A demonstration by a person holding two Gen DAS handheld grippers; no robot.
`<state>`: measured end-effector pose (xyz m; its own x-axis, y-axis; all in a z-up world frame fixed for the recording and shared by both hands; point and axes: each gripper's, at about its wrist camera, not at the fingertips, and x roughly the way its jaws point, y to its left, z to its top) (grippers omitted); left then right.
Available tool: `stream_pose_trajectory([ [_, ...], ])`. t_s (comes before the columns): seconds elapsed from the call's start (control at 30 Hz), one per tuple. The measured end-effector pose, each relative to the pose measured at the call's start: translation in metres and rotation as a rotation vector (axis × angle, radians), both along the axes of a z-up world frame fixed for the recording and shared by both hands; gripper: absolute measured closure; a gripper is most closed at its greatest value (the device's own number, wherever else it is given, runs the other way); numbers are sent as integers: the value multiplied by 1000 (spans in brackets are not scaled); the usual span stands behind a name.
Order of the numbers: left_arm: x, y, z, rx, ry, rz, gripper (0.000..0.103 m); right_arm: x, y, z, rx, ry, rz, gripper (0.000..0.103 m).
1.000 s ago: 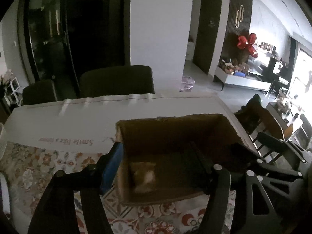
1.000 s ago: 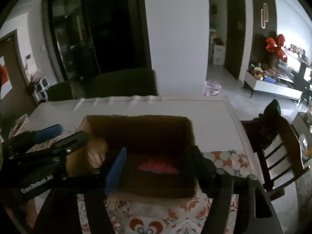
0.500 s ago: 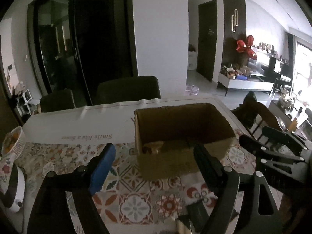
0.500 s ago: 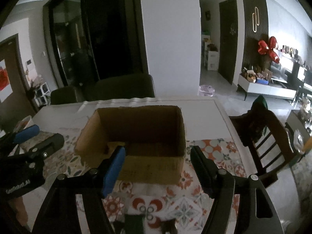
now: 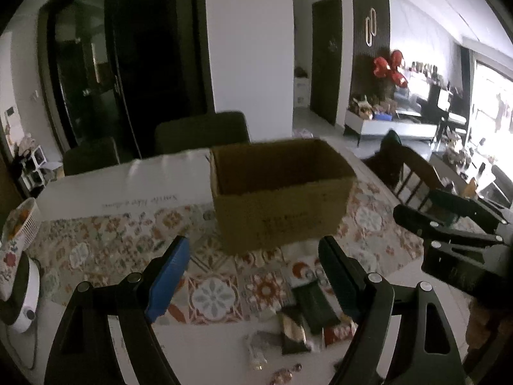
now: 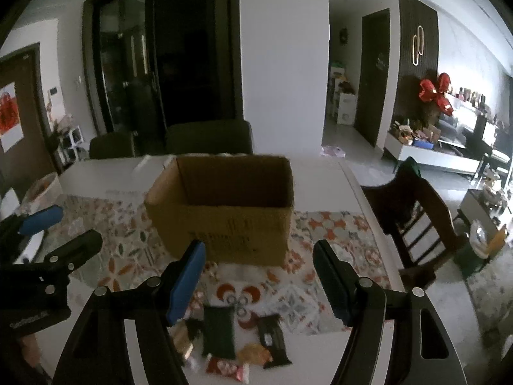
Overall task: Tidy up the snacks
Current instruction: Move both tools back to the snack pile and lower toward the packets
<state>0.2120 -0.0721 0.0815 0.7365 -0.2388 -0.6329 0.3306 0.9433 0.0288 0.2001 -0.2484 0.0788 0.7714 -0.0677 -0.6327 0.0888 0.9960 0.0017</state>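
Patterned cloth (image 6: 323,224) covers the surface (image 6: 105,173) at frame centre. Box (image 6: 224,205), open-topped, stands upright on the cloth at mid-frame in both views. Snacks (image 6: 231,337) lie in a loose cluster at lower centre, near the box but apart from it. Left gripper (image 5: 253,276): jaws have just been opening, now apart, nothing between them. Right gripper (image 6: 259,276): jaws apart, empty, above the snacks.

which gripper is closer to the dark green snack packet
Right, narrowly. The right gripper has the dark green snack packet just below its open fingers; the left gripper sits slightly further left of it, also open.
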Motion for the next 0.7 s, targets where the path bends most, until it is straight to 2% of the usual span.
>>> stream_pose_trajectory([
  [0.33,4,-17,-54,29,226,-57,22,-5,-17,-42,28,135,-35,33],
  [0.5,9,-26,-83,40,362,-82,27,0,-20,-65,45,209,-21,33],
  [0.7,16,-33,-109,77,431,-68,32,11,-28,-100,82,317,-38,33],
])
